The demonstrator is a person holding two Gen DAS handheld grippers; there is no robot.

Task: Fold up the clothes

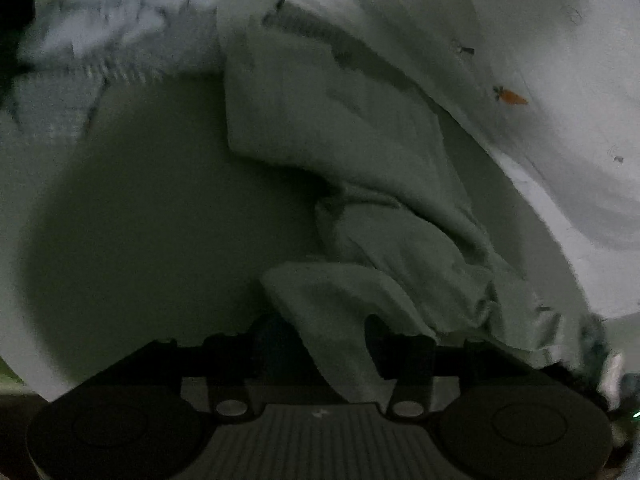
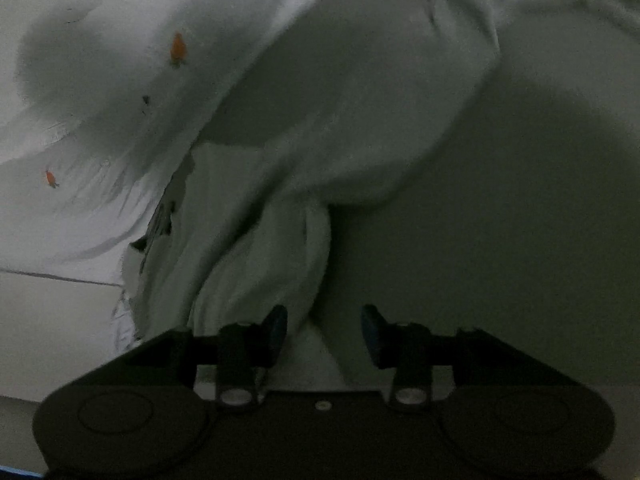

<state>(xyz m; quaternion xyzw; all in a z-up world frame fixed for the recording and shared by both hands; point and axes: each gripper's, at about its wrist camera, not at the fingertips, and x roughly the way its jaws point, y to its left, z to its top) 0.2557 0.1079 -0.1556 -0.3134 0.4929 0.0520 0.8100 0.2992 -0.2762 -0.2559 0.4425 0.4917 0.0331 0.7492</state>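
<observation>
The left gripper [image 1: 320,344] hangs low over a pale green garment [image 1: 360,200], its jaws standing apart. A fold of that cloth lies draped between the two fingers and runs down over the gripper's body, but the pads do not look pressed onto it, so I read it as released rather than held. The right gripper [image 2: 324,332] is also spread; its blue-padded fingers [image 2: 278,328] stand clear of each other, the left one just beside a bunched edge of the same garment [image 2: 280,220], with nothing clamped between them.

The garment lies crumpled in a long rumpled band on the surface, not yet flat, with a twisted knot of cloth near the grippers in both views. It is far from a tidy fold.

The likely trouble: the loose flap over the left gripper could snag on a finger and get dragged when that hand lifts, undoing whatever shape the cloth has. A pinch on the bunched part could catch several layers at once, so the fold comes out lopsided.

Beyond the garment lies a white sheet with small orange carrot prints [image 2: 178,48], wrinkled and partly under the garment. A knitted whitish piece [image 1: 100,40] sits far off in the left view. The surface [image 1: 140,200] is plain and pale. The light is dim, and the room itself cannot be made out.
</observation>
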